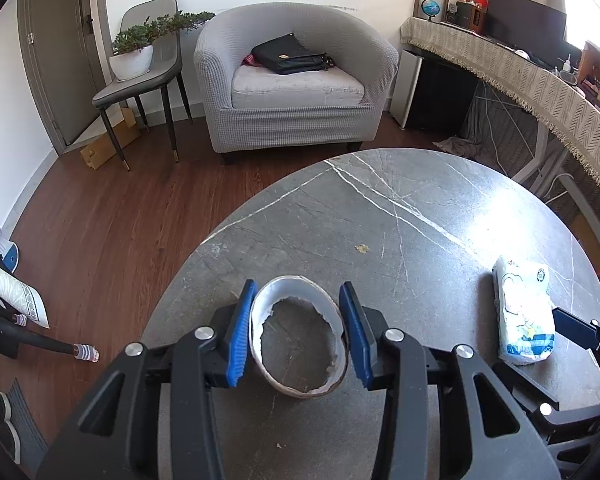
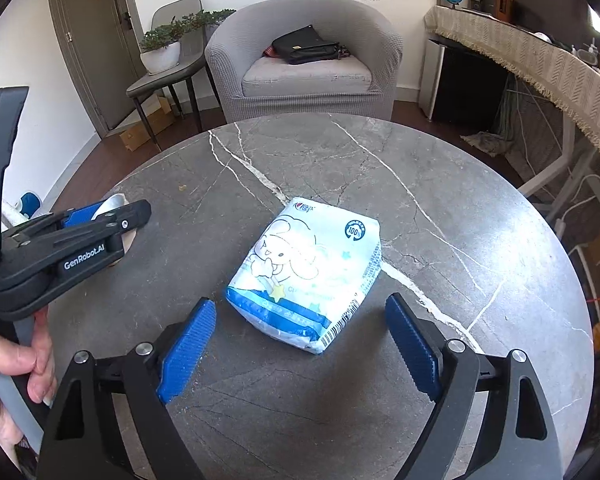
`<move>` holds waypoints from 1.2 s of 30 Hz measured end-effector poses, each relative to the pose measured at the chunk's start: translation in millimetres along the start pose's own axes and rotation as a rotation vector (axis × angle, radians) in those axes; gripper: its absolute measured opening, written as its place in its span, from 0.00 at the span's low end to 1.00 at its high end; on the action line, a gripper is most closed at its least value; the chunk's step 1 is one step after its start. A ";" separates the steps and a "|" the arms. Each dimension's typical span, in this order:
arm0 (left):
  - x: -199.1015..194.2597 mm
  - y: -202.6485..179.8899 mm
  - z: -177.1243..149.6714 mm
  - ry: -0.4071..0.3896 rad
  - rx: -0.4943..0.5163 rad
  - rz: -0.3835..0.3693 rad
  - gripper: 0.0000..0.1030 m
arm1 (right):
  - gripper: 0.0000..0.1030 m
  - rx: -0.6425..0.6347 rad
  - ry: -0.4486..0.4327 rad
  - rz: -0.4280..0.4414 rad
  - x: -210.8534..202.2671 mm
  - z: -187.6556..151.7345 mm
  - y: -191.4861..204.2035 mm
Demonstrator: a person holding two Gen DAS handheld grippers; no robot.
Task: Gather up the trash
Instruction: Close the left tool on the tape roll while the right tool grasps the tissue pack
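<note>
Left tool (image 1: 298, 334): clenched on torn tape ring (image 1: 298, 344), resting on desk (image 1: 400, 216). Right tool (image 2: 300, 348): released, straddling near end of tissue pack (image 2: 306, 272), right of ring.

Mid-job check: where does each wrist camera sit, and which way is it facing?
Left wrist: on the left hand-held gripper, facing the armchair; pads flank a tape ring.
Right wrist: on the right hand-held gripper, aimed at the tissue pack; the person's left hand shows.
Shared: marble table, tissue pack, armchair.
</note>
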State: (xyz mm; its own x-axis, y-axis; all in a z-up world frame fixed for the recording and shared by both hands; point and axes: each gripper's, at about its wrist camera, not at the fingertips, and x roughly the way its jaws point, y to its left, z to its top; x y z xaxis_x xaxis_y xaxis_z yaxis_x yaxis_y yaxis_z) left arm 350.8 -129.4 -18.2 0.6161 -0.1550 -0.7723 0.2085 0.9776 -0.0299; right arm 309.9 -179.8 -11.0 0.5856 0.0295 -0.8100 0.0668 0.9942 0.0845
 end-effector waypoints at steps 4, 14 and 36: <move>-14.2 3.3 -3.8 -0.017 -0.007 -0.025 0.44 | 0.86 -0.022 -0.003 -0.023 4.9 2.3 7.7; -55.8 4.3 -21.2 -0.080 -0.006 -0.064 0.44 | 0.83 -0.052 -0.013 -0.028 15.0 12.6 9.7; -103.9 24.9 -64.7 -0.097 -0.033 -0.061 0.44 | 0.48 -0.116 -0.073 0.123 -35.4 -13.0 38.6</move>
State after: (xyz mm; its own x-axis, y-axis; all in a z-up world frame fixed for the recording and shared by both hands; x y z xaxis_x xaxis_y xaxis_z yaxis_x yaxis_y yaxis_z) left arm 242.8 -79.7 20.2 0.6738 -0.2257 -0.7036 0.2233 0.9699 -0.0973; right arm 281.2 -141.2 13.4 0.6412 0.1487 -0.7528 -0.1005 0.9889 0.1097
